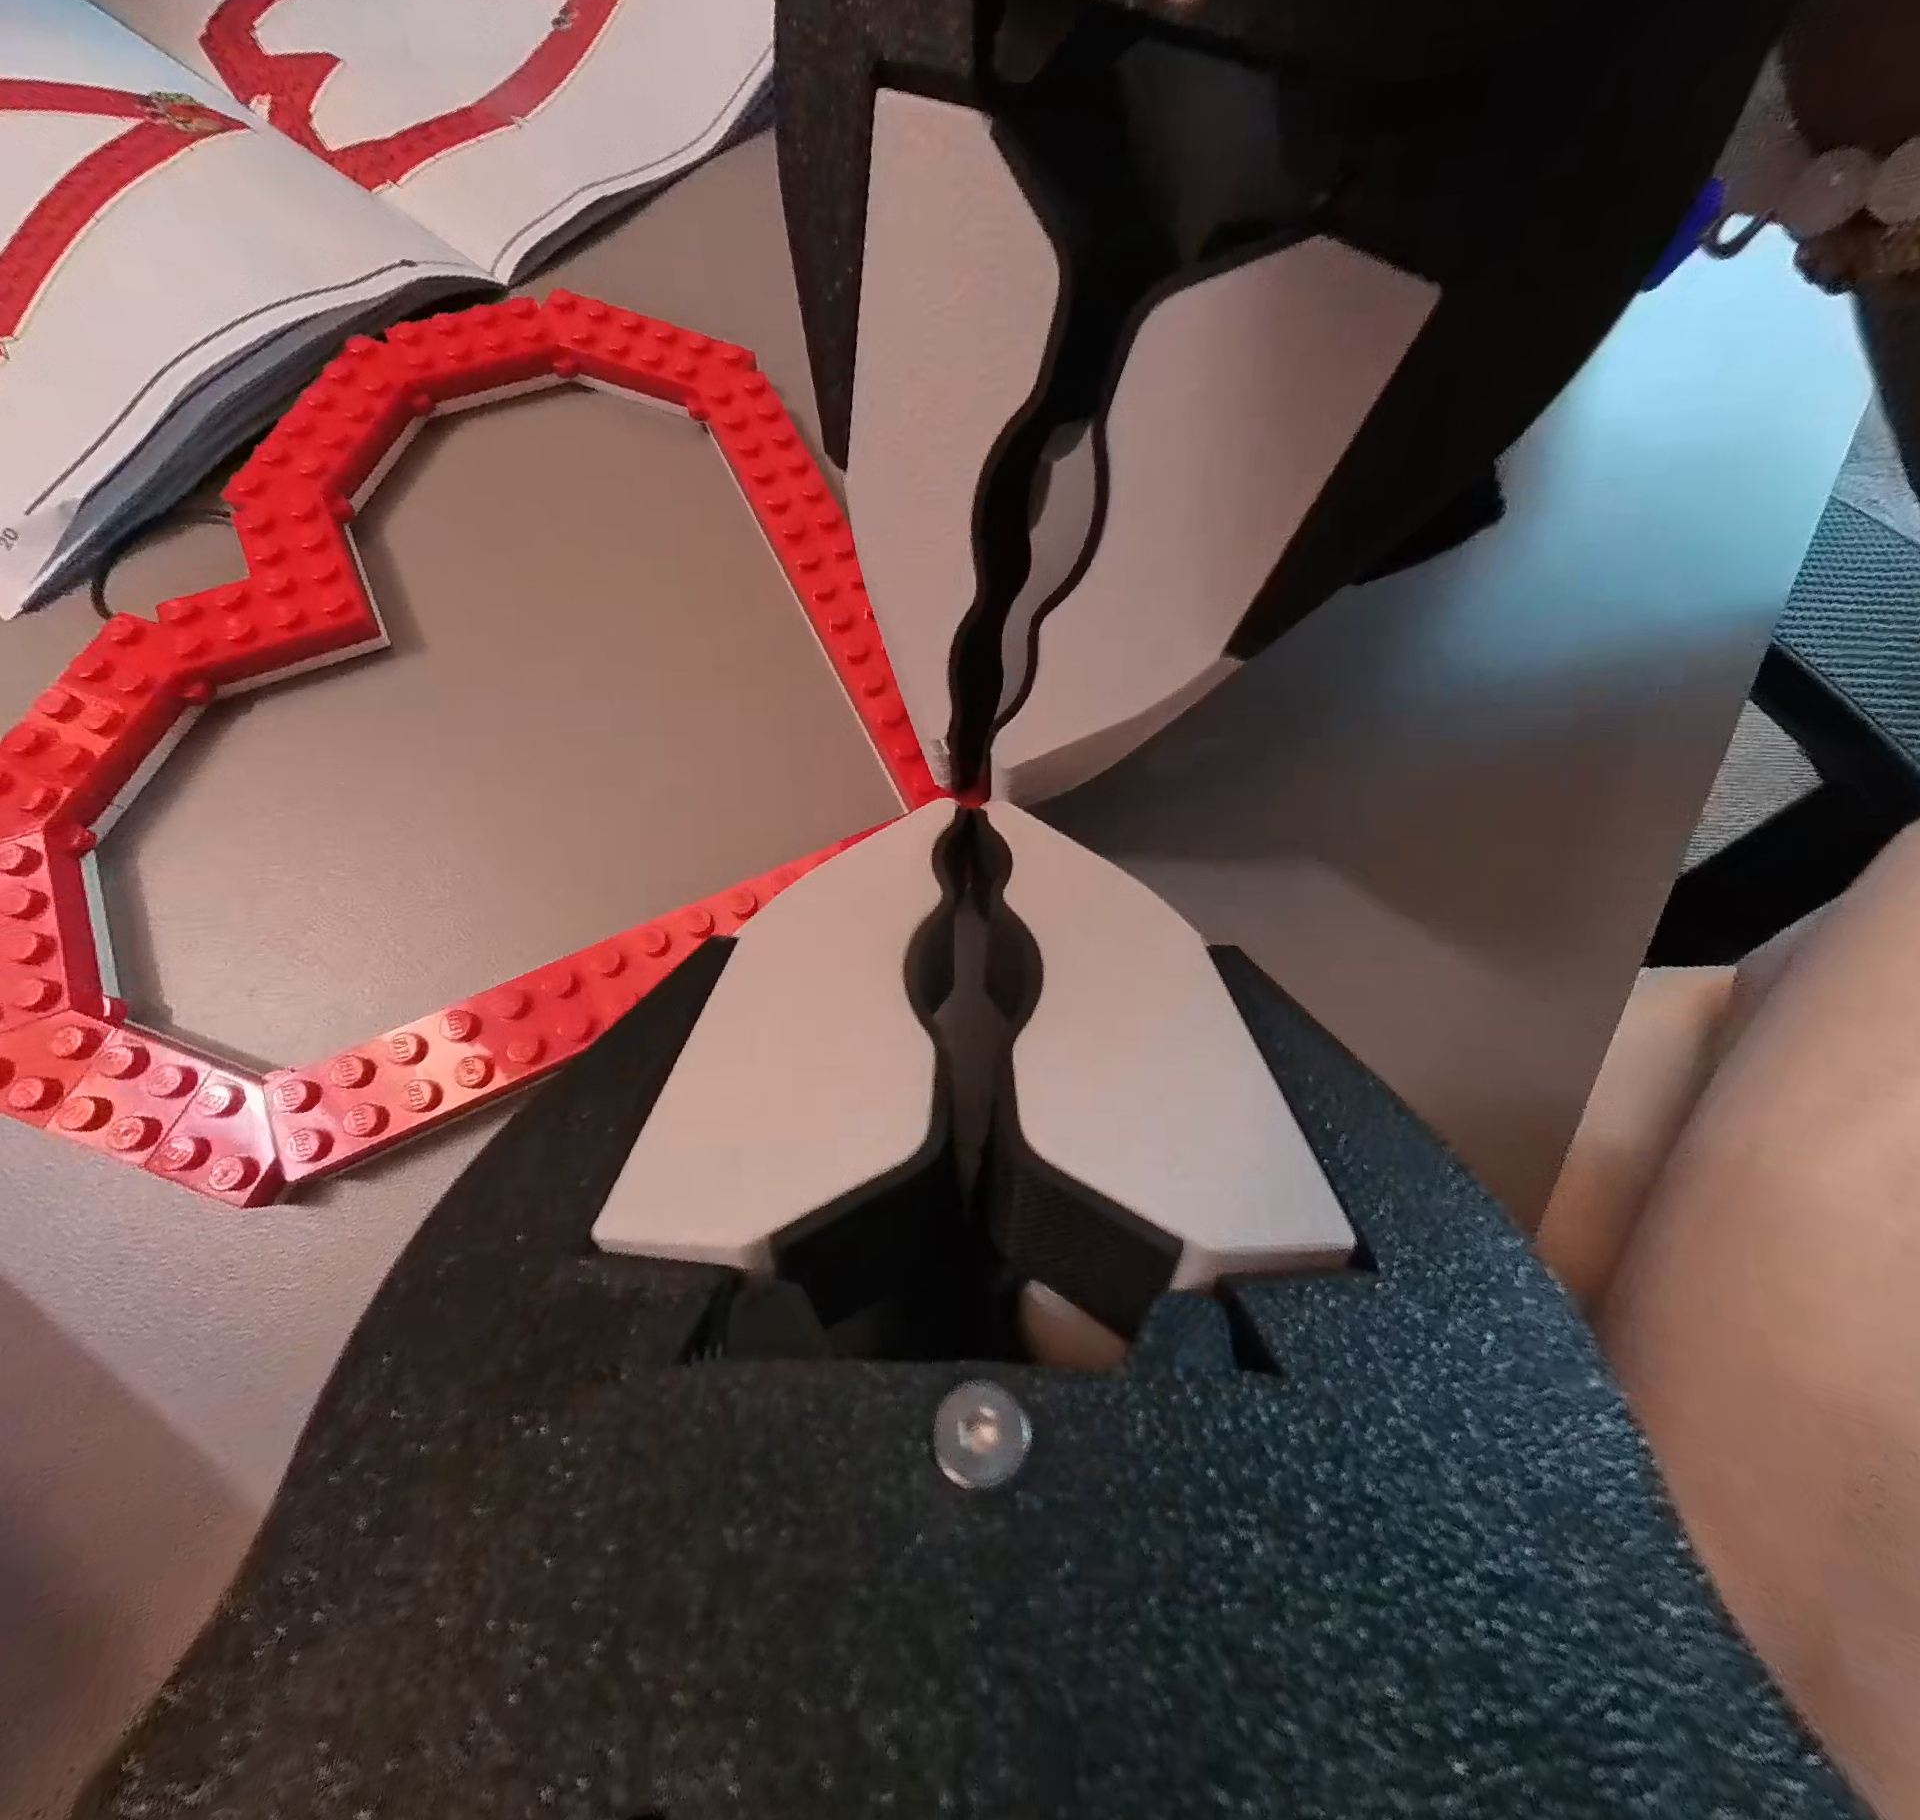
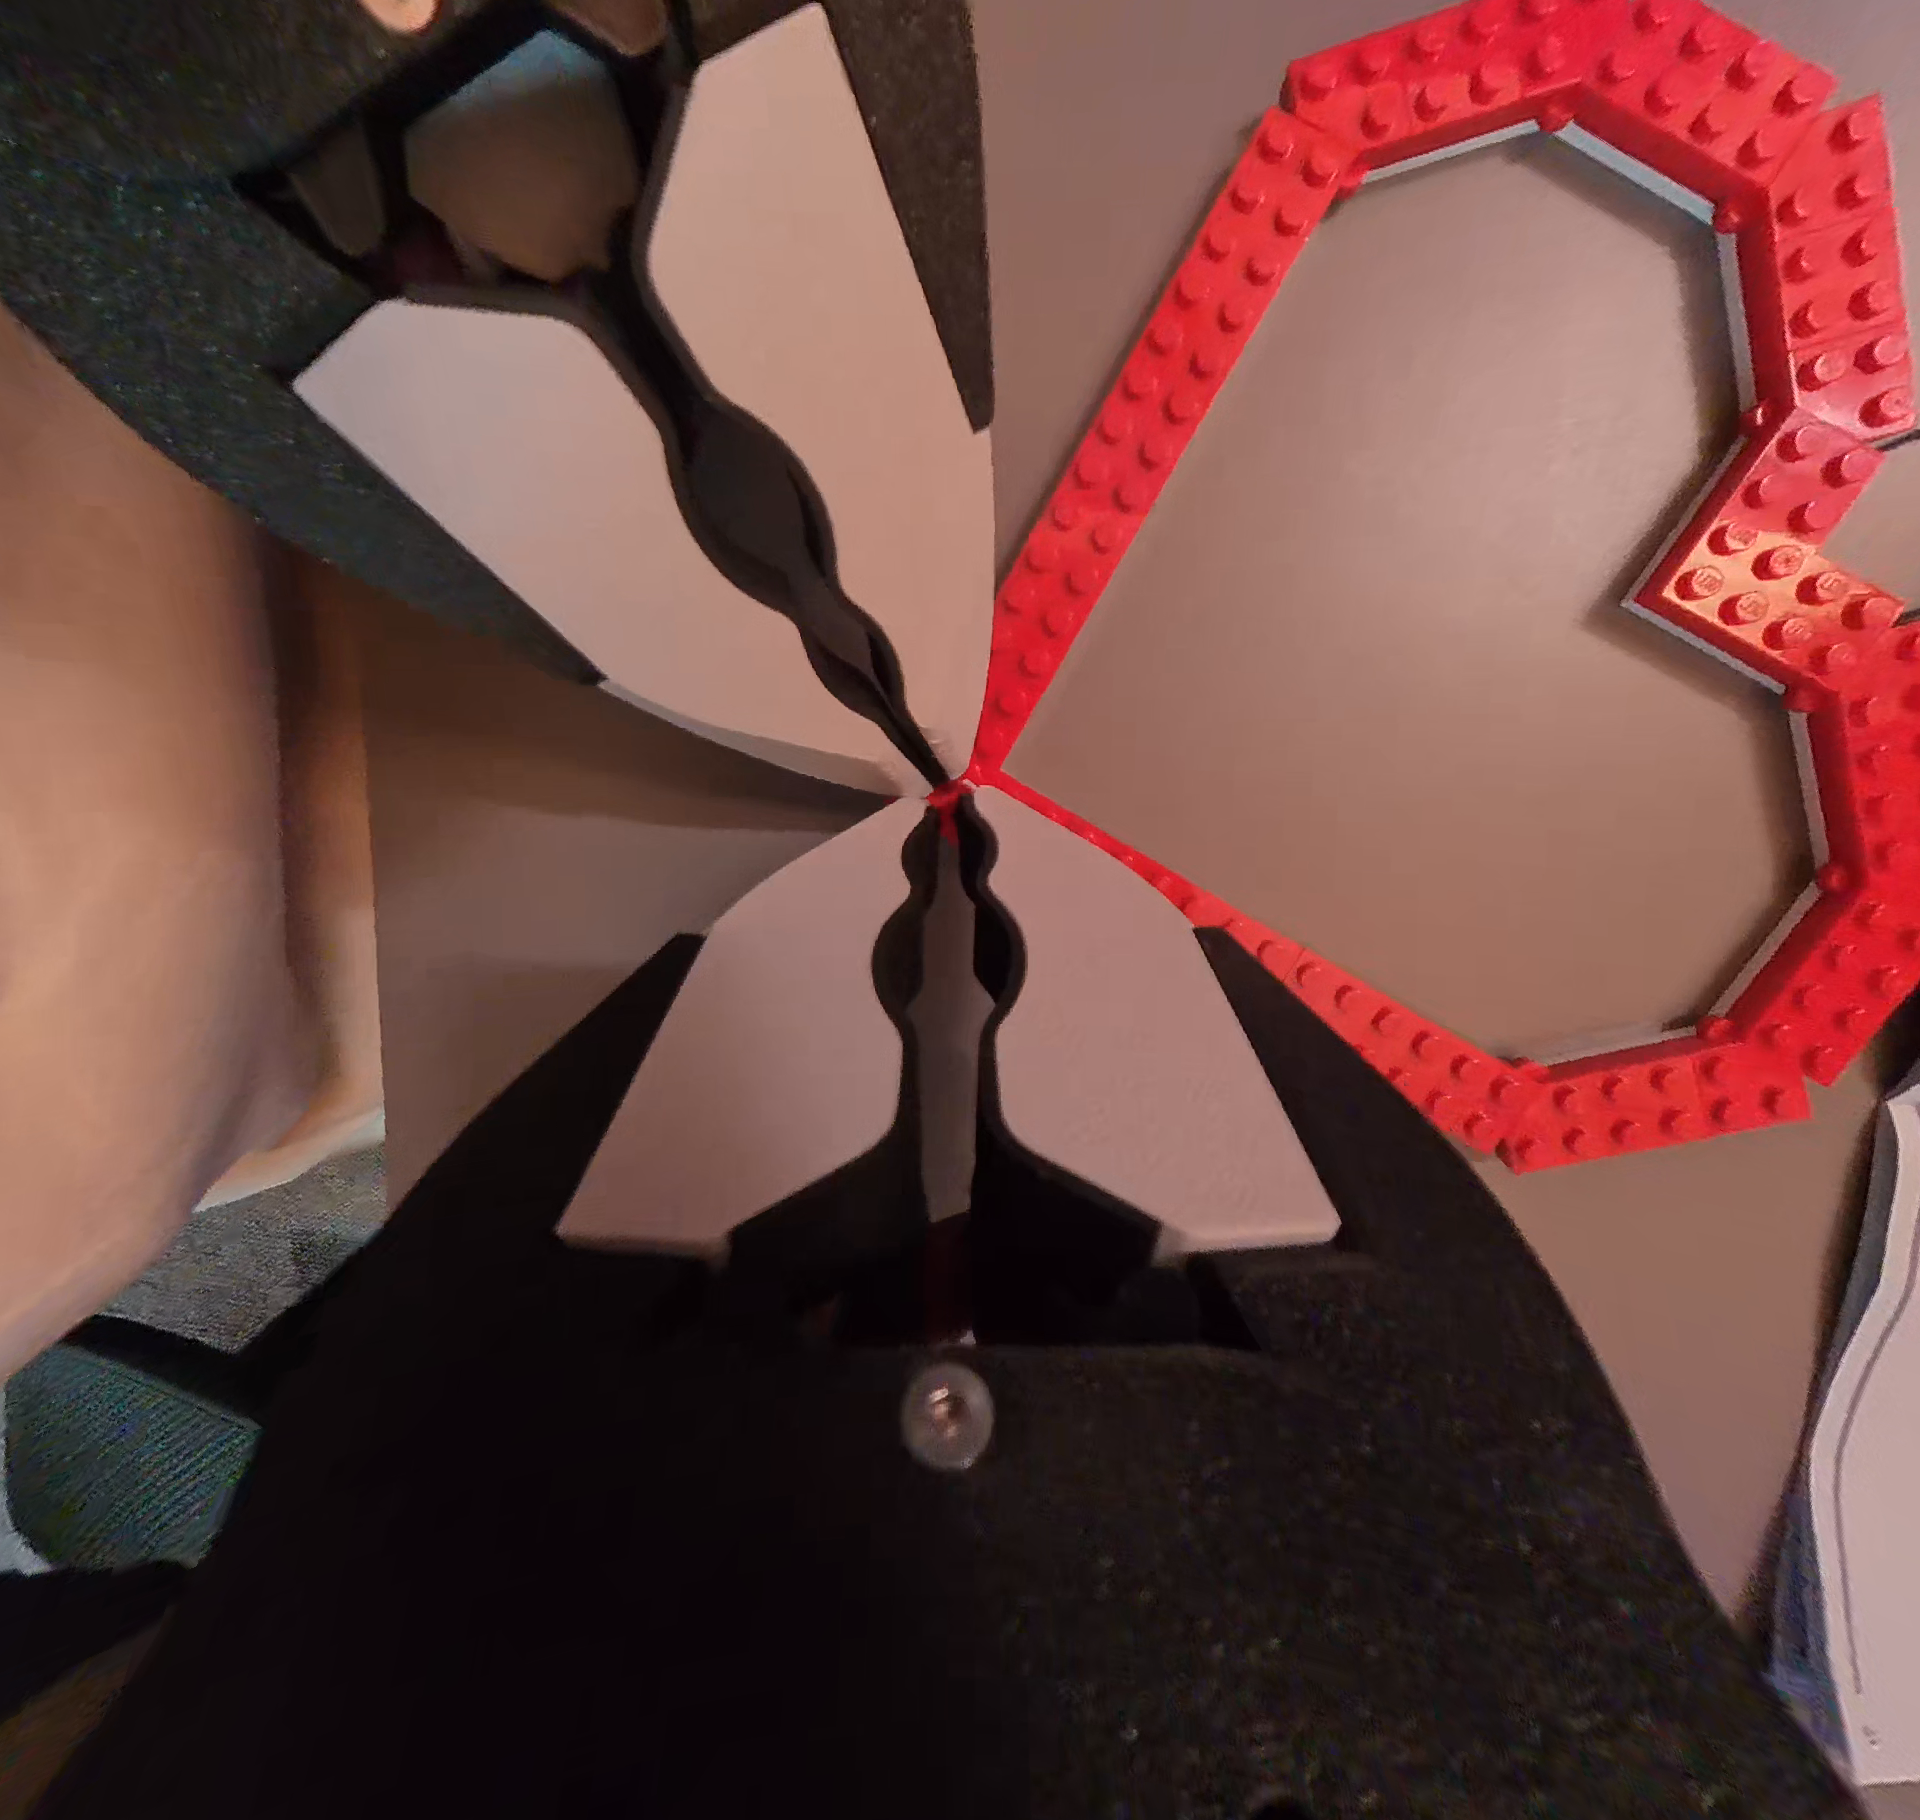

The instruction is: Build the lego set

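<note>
The red studded plastic brick heart frame (image 1: 312, 575) is lying flat on the tan table (image 1: 540, 731), its pointed tip meeting both tools' tips. The left gripper (image 1: 968, 814) and right gripper (image 2: 948, 804) are pinching nearly closed onto that tip from opposing sides, apparently squeezing the joint together.

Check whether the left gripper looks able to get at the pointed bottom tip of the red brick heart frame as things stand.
Probably yes: the left gripper already sits at the pointed tip of the red brick heart frame, its jaws shut. The right gripper crowds the same point from the opposite side, leaving little spare room.
</note>
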The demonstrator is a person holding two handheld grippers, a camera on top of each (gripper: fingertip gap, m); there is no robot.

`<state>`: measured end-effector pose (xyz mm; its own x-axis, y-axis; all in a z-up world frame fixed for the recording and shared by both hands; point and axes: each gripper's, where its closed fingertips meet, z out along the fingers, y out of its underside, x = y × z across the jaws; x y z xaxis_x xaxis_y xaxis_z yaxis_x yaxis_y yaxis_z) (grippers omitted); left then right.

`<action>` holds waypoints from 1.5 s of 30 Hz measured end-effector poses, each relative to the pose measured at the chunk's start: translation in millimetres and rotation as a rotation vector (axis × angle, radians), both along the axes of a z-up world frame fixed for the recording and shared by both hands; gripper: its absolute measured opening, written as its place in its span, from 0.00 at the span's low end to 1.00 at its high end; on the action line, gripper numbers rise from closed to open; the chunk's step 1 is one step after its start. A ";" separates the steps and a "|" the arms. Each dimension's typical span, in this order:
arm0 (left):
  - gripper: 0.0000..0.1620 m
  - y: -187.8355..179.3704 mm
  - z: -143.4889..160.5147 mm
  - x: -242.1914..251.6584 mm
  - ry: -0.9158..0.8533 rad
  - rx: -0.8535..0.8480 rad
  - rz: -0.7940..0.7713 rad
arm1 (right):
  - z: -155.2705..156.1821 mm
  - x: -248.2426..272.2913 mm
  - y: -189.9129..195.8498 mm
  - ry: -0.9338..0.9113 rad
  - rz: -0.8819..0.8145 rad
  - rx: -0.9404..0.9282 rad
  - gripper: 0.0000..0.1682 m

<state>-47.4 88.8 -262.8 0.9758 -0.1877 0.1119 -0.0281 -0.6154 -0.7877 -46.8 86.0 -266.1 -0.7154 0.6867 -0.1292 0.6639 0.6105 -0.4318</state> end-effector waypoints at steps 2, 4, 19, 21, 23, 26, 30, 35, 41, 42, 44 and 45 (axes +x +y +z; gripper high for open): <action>0.00 0.0 -0.3 -0.1 0.012 -0.006 -0.002 | -0.3 0.2 0.2 -0.017 -0.048 -0.005 0.02; 0.00 -0.1 -0.7 -0.1 0.013 -0.011 -0.008 | -0.5 0.8 0.3 -0.027 -0.094 0.000 0.02; 0.00 0.9 -2.5 -0.8 0.007 -0.003 -0.027 | -1.7 2.6 -0.3 0.027 -0.237 -0.022 0.02; 0.00 1.3 -1.6 -1.2 -0.045 -0.007 -0.020 | -1.1 2.2 -0.5 0.046 -0.192 -0.047 0.02; 0.00 1.5 7.3 -7.8 -0.109 0.031 0.011 | 1.1 5.0 -0.7 0.063 -0.162 -0.067 0.02; 0.00 -8.5 26.3 -19.3 -0.124 0.109 0.013 | 15.0 4.9 0.9 0.116 -0.220 -0.141 0.04; 0.02 -15.6 18.5 -11.0 -0.066 0.081 -0.079 | 13.2 11.0 -1.7 0.139 -0.211 -0.133 0.07; 0.02 -9.3 13.5 -9.3 0.061 0.076 -0.120 | 8.2 11.6 0.7 0.158 -0.223 -0.107 0.06; 0.00 4.3 5.9 5.5 0.085 0.079 -0.206 | 2.6 5.3 3.0 0.168 -0.246 -0.066 0.04; 0.00 4.6 0.8 4.8 0.106 0.051 -0.207 | 1.6 4.6 3.3 0.166 -0.255 -0.069 0.04; 0.00 5.9 0.4 4.3 0.116 0.046 -0.199 | 0.7 5.6 2.9 0.141 -0.288 -0.095 0.04; 0.00 6.1 -0.7 3.7 0.127 0.031 -0.192 | -0.9 7.0 3.2 0.117 -0.311 -0.101 0.03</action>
